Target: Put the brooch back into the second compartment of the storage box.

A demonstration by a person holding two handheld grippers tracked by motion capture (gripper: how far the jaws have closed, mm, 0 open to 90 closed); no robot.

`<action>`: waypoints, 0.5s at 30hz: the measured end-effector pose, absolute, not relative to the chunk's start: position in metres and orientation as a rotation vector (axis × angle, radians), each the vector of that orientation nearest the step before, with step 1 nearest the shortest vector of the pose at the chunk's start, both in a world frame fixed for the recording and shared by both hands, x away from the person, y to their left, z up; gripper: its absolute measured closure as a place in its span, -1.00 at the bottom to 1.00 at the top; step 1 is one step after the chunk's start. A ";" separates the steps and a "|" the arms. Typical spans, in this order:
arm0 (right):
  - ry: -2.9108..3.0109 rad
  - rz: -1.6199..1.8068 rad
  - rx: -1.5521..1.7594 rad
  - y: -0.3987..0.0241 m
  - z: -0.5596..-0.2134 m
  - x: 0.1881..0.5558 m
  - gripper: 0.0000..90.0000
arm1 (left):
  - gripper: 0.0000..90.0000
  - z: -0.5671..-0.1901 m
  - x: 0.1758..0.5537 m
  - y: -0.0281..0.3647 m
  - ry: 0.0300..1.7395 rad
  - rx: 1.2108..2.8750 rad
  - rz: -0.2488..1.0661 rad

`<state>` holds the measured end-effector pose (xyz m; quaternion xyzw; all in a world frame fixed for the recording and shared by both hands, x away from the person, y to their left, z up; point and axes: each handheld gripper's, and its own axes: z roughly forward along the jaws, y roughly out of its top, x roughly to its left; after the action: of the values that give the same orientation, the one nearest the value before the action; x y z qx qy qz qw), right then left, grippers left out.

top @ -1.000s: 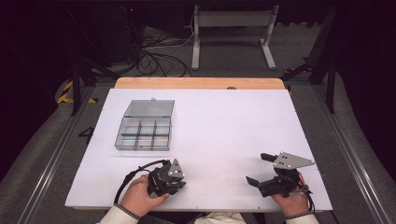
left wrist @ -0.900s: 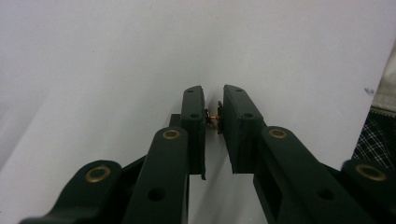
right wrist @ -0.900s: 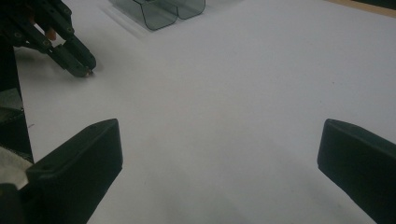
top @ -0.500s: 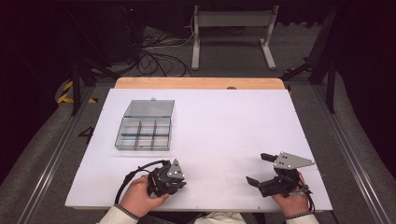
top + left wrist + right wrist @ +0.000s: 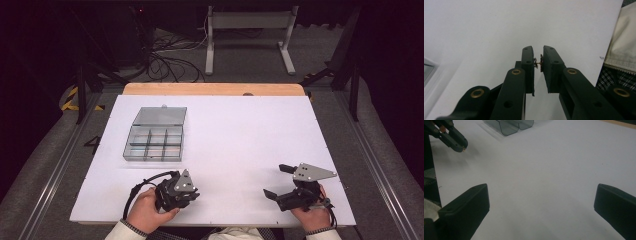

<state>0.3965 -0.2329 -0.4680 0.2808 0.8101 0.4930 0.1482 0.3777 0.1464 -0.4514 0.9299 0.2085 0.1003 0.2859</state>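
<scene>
A tiny brass-coloured part (image 5: 538,63), spiky and thin, sits pinched between the flat black pads of the left claw (image 5: 538,61), whose jaws are almost together around it. This claw (image 5: 186,192) is near the front edge of the white, smooth surface (image 5: 240,135), at the left. The right claw (image 5: 280,181) rests at the front right, well apart, its two blocky jaws spread wide with nothing between them. Farther back on the left lies a clear plastic box (image 5: 155,137) with square compartments and its lid open.
</scene>
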 end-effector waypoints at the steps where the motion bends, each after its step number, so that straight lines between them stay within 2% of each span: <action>1: 2.330 1.417 0.808 -0.233 -0.468 0.397 -0.99 | 0.76 -0.451 0.378 0.147 0.552 2.481 0.267; 15: 2.331 1.412 0.813 -0.233 -0.469 0.397 -0.99 | 0.77 -0.438 0.377 0.154 0.544 2.469 0.310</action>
<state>0.3971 -0.2325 -0.4686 0.2828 0.8106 0.4909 0.1485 0.3774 0.1539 -0.4376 0.9268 0.2043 0.1162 0.2928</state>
